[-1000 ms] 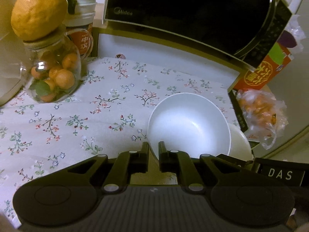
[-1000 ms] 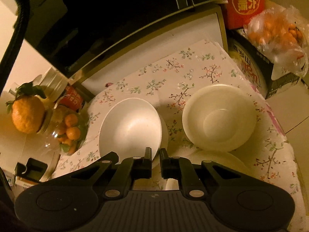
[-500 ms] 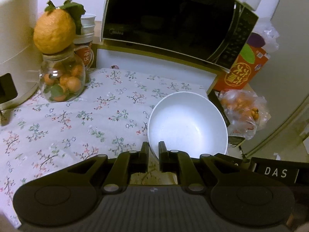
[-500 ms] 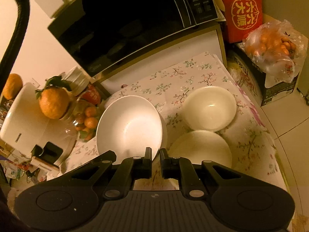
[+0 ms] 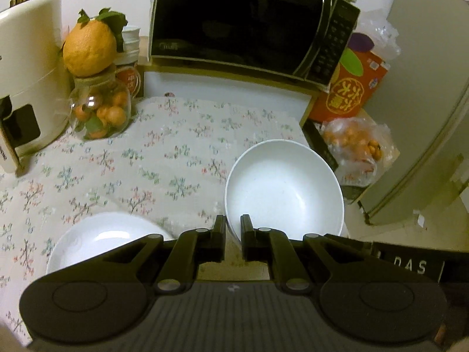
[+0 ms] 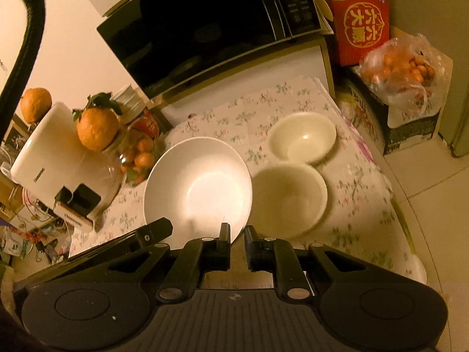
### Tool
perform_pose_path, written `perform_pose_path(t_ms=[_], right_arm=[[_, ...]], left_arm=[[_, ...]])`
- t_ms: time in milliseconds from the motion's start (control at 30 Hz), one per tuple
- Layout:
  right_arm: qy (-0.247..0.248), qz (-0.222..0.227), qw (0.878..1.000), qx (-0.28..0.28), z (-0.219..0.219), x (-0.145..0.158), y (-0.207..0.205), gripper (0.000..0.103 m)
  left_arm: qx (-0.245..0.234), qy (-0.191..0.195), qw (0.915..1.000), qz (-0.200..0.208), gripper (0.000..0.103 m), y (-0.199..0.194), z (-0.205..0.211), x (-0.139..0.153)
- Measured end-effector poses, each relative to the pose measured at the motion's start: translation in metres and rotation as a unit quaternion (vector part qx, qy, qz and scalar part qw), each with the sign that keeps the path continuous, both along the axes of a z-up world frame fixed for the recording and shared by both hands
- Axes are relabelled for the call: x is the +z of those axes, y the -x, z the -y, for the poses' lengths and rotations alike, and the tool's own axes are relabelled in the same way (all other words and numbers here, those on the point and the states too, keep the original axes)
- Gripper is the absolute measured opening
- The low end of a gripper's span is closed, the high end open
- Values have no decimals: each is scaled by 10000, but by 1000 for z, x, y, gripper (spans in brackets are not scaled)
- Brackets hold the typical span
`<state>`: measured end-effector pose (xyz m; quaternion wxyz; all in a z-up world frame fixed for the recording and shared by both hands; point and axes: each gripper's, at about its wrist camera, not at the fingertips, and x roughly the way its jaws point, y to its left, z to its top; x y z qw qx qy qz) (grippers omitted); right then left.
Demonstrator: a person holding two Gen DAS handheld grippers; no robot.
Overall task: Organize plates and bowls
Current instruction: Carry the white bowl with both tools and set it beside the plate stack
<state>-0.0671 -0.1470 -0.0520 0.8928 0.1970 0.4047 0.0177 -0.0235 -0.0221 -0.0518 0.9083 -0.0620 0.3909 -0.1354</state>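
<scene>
A large white bowl (image 5: 284, 187) hangs above the flowered tablecloth (image 5: 164, 152). My left gripper (image 5: 233, 228) is shut on its near rim. The right wrist view shows what looks like the same bowl (image 6: 199, 184), its near rim between the pads of my right gripper (image 6: 236, 236); those jaws are opening slightly but still pinch the rim. A white plate (image 5: 96, 240) lies on the cloth below my left gripper. A small cream bowl (image 6: 302, 138) and a shallow cream dish (image 6: 290, 196) sit on the cloth to the right of the held bowl.
A black microwave (image 5: 246, 26) stands at the back on a shelf. At the left are a glass jar of small oranges (image 5: 99, 114) topped by a large citrus fruit and a white appliance (image 5: 26, 82). A red box (image 6: 360, 14) and a bag of oranges (image 6: 401, 73) sit past the table's right edge.
Both grippers have drawn back and upward with the bowl, so more of the table shows. The white plate has come into the left view and the shallow dish fully into the right view.
</scene>
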Motion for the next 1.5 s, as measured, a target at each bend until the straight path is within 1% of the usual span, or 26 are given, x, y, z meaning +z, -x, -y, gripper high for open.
perform_pose_path(t_ms=[133, 333, 500, 700, 1000, 1200, 1500], right_arm=[[-19, -159, 9998, 106, 0, -6, 6, 11], [58, -393, 9988, 284, -3, -16, 12, 11], [103, -624, 9974, 332, -1, -25, 15, 11], [206, -885, 9950, 407, 6, -37, 22, 11], [255, -1376, 9893, 424, 9, -58, 15, 12], [231, -1613, 9857, 425, 9, -70, 10, 12], [215, -1657, 9853, 344, 10, -74, 6, 14]], left_arm=[[-23, -20, 9998, -210, 9, 8, -4, -9], [-123, -6, 9988, -481, 9, 10, -7, -21], [-274, -101, 9974, -653, 9, 16, 0, -29], [-385, -186, 9945, -952, 9, 18, 8, -43], [-450, -524, 9911, -1142, 10, 18, 18, -60], [-434, -616, 9892, -1260, 10, 17, 19, -67], [-491, -633, 9890, -1245, 12, 15, 20, -68]])
